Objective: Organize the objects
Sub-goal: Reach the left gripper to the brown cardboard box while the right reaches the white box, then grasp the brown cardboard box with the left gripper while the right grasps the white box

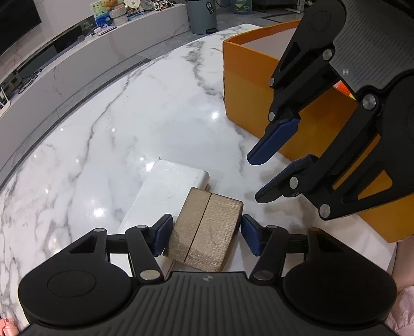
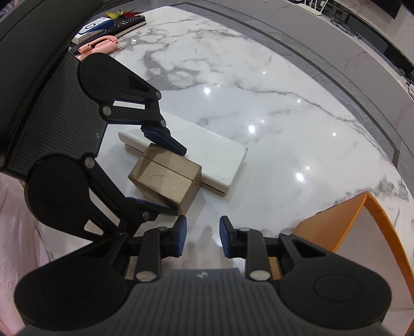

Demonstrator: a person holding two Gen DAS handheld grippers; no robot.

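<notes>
A tan box [image 1: 207, 232] with a seam down its middle leans on a flat white box [image 1: 165, 191] on the marble table [image 1: 116, 124]. My left gripper [image 1: 207, 236] straddles the tan box: its left pad sits at the box's side, and a thin gap shows at the right pad. In the right wrist view the same left gripper [image 2: 180, 181] brackets the tan box [image 2: 168, 178], which overlaps the white box [image 2: 220, 157]. My right gripper [image 2: 202, 237] hovers over bare marble beside them. It stands narrowly open with nothing between its fingers, and it also shows at the right of the left wrist view [image 1: 258, 178].
An open orange box [image 1: 245, 85] stands just right of the grippers, its wall close behind the right gripper. A pink object [image 2: 101, 45], a remote and booklets [image 2: 116, 23] lie at the table's far edge. A pink sleeve [image 2: 15, 219] is at the near side.
</notes>
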